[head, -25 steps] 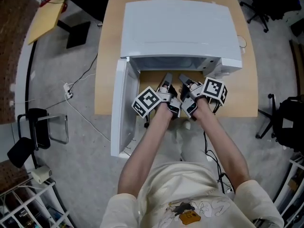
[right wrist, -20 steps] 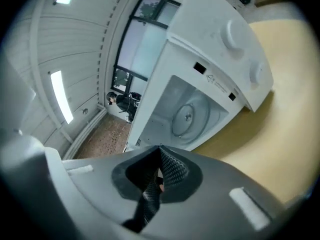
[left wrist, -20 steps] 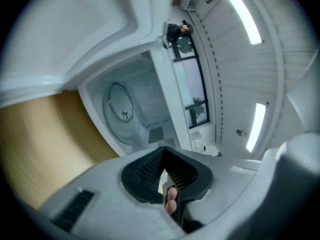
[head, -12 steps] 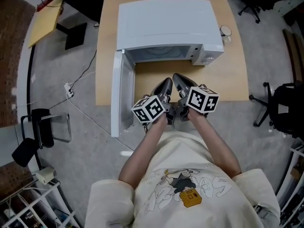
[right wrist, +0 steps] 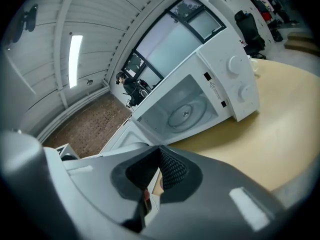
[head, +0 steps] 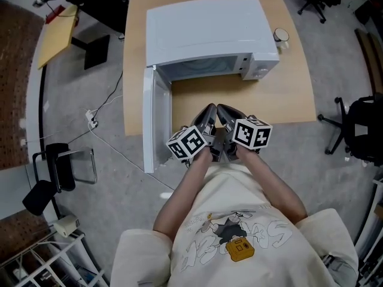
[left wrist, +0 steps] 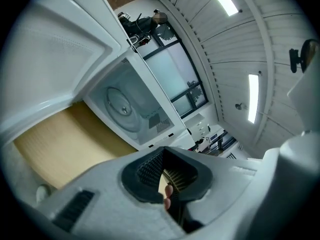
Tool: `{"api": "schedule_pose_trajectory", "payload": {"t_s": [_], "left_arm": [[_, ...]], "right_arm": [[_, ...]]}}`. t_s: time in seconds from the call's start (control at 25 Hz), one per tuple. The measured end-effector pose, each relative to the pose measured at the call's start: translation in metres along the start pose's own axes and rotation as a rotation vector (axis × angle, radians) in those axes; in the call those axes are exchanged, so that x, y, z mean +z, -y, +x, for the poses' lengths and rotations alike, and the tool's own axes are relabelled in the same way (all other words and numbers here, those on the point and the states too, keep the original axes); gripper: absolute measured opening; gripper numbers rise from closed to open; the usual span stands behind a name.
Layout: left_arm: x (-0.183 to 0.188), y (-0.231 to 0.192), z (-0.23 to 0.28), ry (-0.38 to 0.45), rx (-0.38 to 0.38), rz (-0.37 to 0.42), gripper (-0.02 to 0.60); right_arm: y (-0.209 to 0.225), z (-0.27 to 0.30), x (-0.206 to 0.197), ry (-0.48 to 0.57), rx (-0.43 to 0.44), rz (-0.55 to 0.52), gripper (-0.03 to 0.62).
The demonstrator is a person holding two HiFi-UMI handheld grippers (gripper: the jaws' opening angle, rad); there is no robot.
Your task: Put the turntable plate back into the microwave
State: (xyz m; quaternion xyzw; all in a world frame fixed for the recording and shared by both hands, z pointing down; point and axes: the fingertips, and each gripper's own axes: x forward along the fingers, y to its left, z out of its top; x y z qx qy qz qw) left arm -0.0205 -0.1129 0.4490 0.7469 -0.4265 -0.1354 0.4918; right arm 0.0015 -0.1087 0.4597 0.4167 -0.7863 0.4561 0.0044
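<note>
A white microwave (head: 203, 28) stands on a wooden table (head: 269, 94) with its door (head: 149, 118) swung open to the left. The glass turntable plate (left wrist: 120, 101) lies flat inside the cavity and also shows in the right gripper view (right wrist: 187, 112); the roof hides it in the head view. My left gripper (head: 208, 111) and right gripper (head: 222, 111) hover side by side over the table's front edge, well short of the opening. Both are shut with nothing between their pads, as the left gripper (left wrist: 164, 166) and right gripper (right wrist: 160, 166) show in their own views.
A white mug (head: 281, 37) sits on the table behind the microwave's right corner. Bare tabletop lies between the grippers and the cavity. Office chairs (head: 359, 130) stand right of the table, a black chair (head: 57, 163) and cables on the floor to the left.
Both grippers have drawn back out of the microwave's mouth to the table's front edge, and the person has stepped back. The plate stays inside.
</note>
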Motion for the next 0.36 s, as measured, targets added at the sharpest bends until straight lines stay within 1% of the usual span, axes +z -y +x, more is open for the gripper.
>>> {"api": "schedule_pose_trajectory", "payload": {"t_s": [0.2,0.36], "left_arm": [[-0.0021,-0.0045,-0.0076,0.003,0.009,-0.036,-0.002],[0.002,-0.0081,-0.0091,0.013,0.01,-0.048,-0.002]], "right_arm": [[-0.0041,-0.0012,0.0001,0.005,0.008,0.011,0.006],[-0.0064,0.0017,0.0011,0.009,0.014,0.011,0.006]]}}
